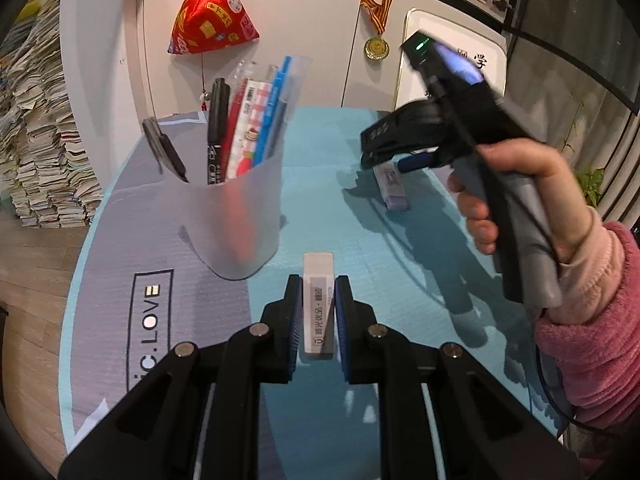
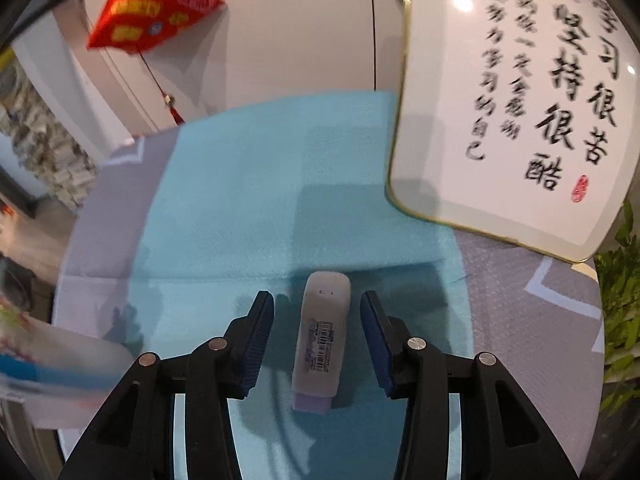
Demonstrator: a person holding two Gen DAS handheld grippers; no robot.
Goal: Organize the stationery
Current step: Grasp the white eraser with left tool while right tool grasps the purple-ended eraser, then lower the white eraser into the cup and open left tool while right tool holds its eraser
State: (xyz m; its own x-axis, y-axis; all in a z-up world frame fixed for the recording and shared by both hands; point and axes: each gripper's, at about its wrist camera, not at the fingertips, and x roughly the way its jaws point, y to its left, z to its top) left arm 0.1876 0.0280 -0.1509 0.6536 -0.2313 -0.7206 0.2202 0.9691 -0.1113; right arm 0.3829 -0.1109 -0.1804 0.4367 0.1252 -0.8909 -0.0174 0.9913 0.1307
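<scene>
My left gripper (image 1: pixel 318 292) is shut on a white eraser (image 1: pixel 318 280) with a grey printed sleeve, held just above the teal table mat (image 1: pixel 360 240). Close on its left stands a translucent pen cup (image 1: pixel 236 216) with several pens and markers in it. A purple eraser (image 2: pixel 318 340) in a white barcoded sleeve lies flat on the mat. My right gripper (image 2: pixel 318 312) stands open around it, with a gap between each pad and the eraser. In the left wrist view, a hand in a pink sleeve holds the right gripper (image 1: pixel 368 154) over that eraser (image 1: pixel 394 190).
A framed calligraphy board (image 2: pixel 500 100) leans at the back right of the table. A red pyramid ornament (image 1: pixel 212 20) and a medal (image 1: pixel 376 46) hang on the white cabinet behind. Stacks of paper (image 1: pixel 40 140) rise at the left. A plant (image 2: pixel 624 300) is at the right edge.
</scene>
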